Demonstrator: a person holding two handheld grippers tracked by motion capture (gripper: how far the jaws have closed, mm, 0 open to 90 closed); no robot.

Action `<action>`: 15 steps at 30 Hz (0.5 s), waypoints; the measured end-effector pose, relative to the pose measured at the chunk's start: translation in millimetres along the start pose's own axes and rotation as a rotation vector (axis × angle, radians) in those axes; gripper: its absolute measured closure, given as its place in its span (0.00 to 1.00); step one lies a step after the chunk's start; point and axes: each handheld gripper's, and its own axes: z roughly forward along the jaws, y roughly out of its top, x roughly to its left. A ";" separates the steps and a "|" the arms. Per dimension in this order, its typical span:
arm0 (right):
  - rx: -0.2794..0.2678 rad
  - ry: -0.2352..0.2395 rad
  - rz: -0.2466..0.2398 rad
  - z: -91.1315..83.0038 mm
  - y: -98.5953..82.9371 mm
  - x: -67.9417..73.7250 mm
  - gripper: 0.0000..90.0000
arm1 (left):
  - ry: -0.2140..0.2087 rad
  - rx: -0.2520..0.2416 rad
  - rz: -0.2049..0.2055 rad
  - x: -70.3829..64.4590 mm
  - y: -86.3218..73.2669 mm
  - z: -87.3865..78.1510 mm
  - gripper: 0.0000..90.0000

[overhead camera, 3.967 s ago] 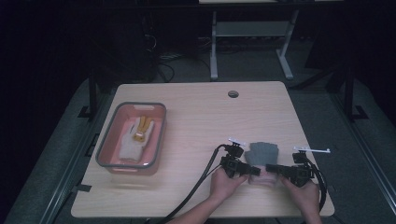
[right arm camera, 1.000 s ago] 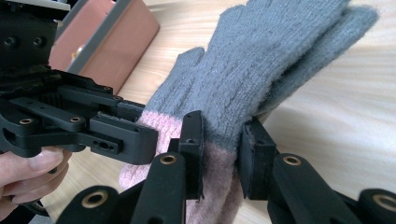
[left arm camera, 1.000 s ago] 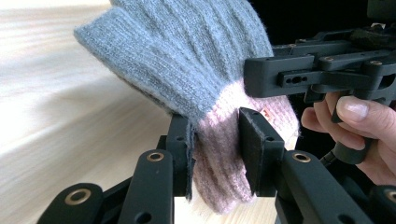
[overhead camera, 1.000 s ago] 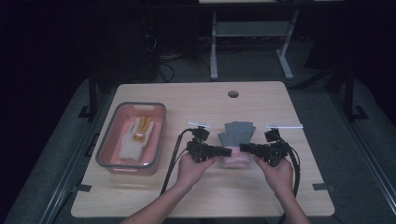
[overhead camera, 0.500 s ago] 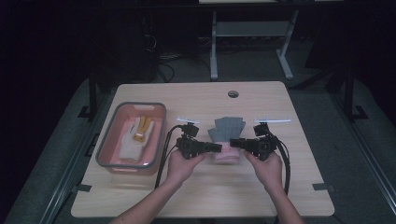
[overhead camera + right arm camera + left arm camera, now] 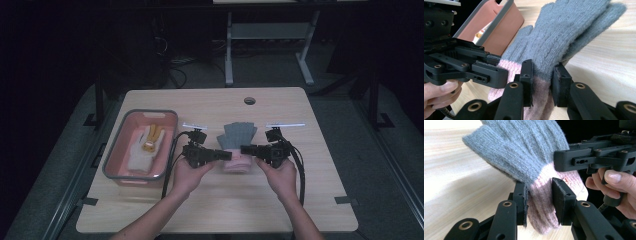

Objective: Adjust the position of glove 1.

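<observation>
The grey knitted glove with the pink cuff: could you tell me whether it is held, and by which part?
Yes: the grey knitted glove with a pink cuff is gripped at its cuff by the left gripper and the right gripper, one on each side.

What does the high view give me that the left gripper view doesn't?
High view alone: the pink bin at the table's left side, with a white and yellow glove inside, and both forearms. Left gripper view alone: the left tool pinching the pink cuff up close. Both: the grey glove held between the left tool and the right tool.
</observation>
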 end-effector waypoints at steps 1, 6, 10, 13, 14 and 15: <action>0.002 0.003 -0.002 0.5 1.3 1.4 0.81 | -0.001 0.002 0.003 0.2 0.5 -1.5 0.74; 0.005 0.020 0.007 4.4 4.8 5.1 0.81 | 0.005 -0.007 0.005 2.9 1.9 -9.3 0.74; 0.000 0.020 -0.008 8.4 9.2 10.6 0.82 | 0.007 -0.015 0.002 5.8 2.8 -15.1 0.74; 0.000 0.026 -0.011 10.3 12.3 14.1 0.82 | 0.008 -0.024 0.003 6.9 3.7 -20.3 0.74; 0.001 0.028 -0.013 11.0 13.6 15.4 0.82 | 0.010 -0.026 0.003 7.0 4.2 -22.2 0.74; 0.002 0.030 -0.017 11.6 14.7 16.7 0.82 | 0.011 -0.031 0.003 7.5 4.4 -24.1 0.74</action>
